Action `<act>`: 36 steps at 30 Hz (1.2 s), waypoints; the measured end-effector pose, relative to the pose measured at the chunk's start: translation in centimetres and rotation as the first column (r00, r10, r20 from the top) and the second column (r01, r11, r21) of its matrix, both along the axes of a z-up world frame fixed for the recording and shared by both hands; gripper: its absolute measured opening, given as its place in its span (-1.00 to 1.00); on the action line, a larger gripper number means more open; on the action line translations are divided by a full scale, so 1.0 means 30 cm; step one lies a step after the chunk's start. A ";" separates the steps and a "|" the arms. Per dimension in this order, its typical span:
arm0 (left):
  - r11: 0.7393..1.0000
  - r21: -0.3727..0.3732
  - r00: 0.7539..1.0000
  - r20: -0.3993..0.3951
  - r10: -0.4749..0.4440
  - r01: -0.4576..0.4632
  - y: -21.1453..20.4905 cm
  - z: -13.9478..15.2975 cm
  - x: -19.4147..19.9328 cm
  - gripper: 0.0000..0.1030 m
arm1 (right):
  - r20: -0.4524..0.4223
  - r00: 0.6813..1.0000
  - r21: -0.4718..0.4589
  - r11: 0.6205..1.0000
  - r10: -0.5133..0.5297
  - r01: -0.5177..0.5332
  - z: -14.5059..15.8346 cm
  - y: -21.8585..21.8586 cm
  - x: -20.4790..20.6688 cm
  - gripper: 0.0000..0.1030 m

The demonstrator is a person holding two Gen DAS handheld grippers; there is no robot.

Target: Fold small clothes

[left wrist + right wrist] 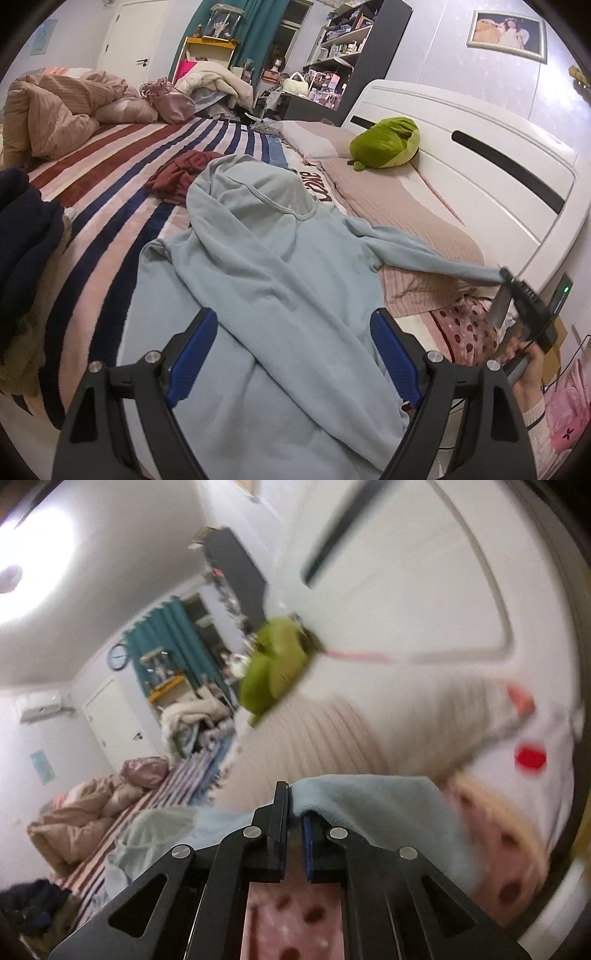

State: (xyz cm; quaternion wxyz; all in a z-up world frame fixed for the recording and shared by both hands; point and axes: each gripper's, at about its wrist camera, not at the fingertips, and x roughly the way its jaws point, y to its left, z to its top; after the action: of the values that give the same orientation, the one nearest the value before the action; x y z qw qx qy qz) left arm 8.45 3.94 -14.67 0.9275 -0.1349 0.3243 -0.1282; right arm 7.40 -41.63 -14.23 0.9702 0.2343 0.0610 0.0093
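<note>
A light blue hooded sweatshirt (266, 266) lies spread on the striped bed, hood toward the far side. My left gripper (291, 332) hovers open over its lower body, blue pads wide apart with the cloth beneath them. One sleeve (436, 258) stretches out to the right, where my right gripper (506, 275) is shut on its cuff and holds it up off the pillow. In the blurred right wrist view the gripper (295, 805) pinches the light blue cuff (369, 797), which drapes over the right finger.
A dark red garment (181, 173) lies crumpled beyond the hood. Dark clothes (26, 236) pile at the left edge. A green plush toy (388, 142) sits on the pillows against the white headboard (480, 155). A tan duvet (55, 110) heaps at the far left.
</note>
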 end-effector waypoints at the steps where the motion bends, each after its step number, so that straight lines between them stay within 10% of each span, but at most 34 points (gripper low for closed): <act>1: 1.000 -0.005 1.000 0.004 -0.002 0.002 0.009 0.000 -0.005 0.59 | 0.015 1.000 -0.031 0.999 0.027 -0.026 0.023 0.023 0.000 -0.98; 5: 1.000 -0.020 1.000 0.020 0.000 0.000 0.047 -0.006 -0.029 0.59 | 0.054 0.976 -0.250 0.949 0.212 -0.192 0.143 0.244 -0.002 -0.97; 9: 0.999 -0.040 0.999 0.037 0.000 0.001 0.104 -0.011 -0.062 0.59 | -0.034 0.890 -0.424 0.799 0.455 -0.425 0.153 0.571 -0.002 -0.97; 14: 0.999 -0.034 0.999 0.052 -0.003 0.005 0.170 -0.015 -0.112 0.60 | -0.374 0.614 -0.439 0.450 0.695 -0.777 -0.062 0.984 -0.022 -0.94; 17: 0.999 -0.035 0.998 0.041 -0.038 0.040 0.203 -0.033 -0.133 0.65 | -0.556 0.459 -0.344 0.310 0.693 -0.886 -0.207 1.102 -0.018 -0.89; 25: 0.990 -0.040 0.990 -0.031 -0.136 0.135 0.133 -0.129 -0.092 0.66 | -0.558 0.436 -0.280 0.335 0.706 -0.900 -0.149 1.032 -0.026 -0.17; 31: 0.970 -0.003 0.968 -0.064 -0.243 0.243 -0.067 -0.172 -0.017 0.65 | -0.485 0.560 -0.319 0.460 0.672 -0.829 -0.050 0.820 -0.077 -0.03; 36: 0.942 0.171 0.957 -0.098 -0.274 0.288 -0.287 -0.202 0.067 0.31 | -0.436 0.621 -0.264 0.567 0.651 -0.780 -0.051 0.664 -0.053 -0.03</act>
State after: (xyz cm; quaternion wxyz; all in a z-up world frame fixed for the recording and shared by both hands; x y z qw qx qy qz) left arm 10.46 -4.66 -20.72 0.8957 -0.0056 0.3843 -0.2238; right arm 5.80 -21.71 -15.75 0.8857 -0.0325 0.2936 0.3582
